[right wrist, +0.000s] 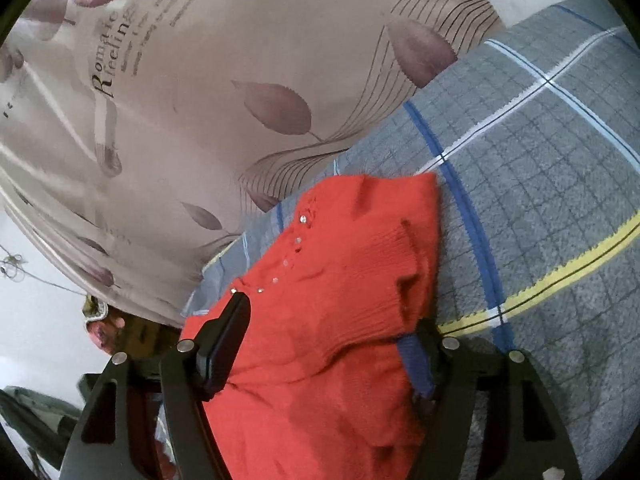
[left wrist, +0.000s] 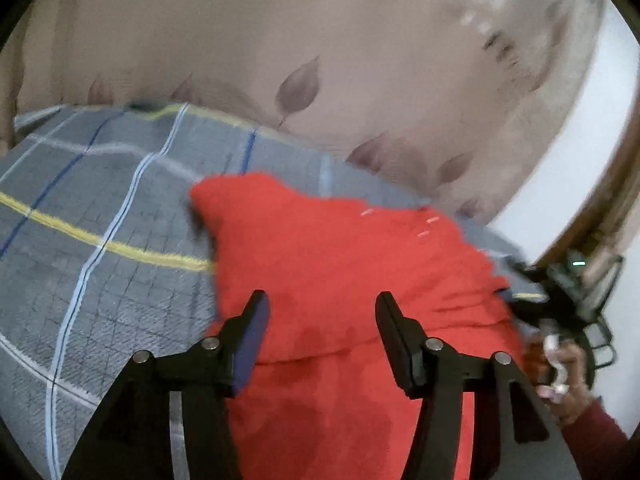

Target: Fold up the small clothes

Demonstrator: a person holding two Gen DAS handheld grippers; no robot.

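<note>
A red knitted sweater [left wrist: 340, 248] with small shiny beads lies bunched on a grey checked blanket [left wrist: 100, 200]. My left gripper [left wrist: 322, 314] hovers over the sweater's near part, jaws open with nothing pinched between the pads. In the right wrist view the sweater [right wrist: 340, 280] fills the gap of my right gripper [right wrist: 328, 324]. Its ribbed hem drapes over the right finger [right wrist: 424, 360] and hides that tip, while the left finger [right wrist: 228, 332] stands at the sweater's beaded edge. The jaws stand wide apart, and the pads do not visibly press on the knit.
A beige curtain [right wrist: 200, 100] with leaf print hangs right behind the blanket's far edge. At the right of the left wrist view, a hand [left wrist: 560, 372] in a dark red sleeve holds the other gripper. A white wall [left wrist: 592, 152] and brown wooden frame [left wrist: 612, 200] stand beyond it.
</note>
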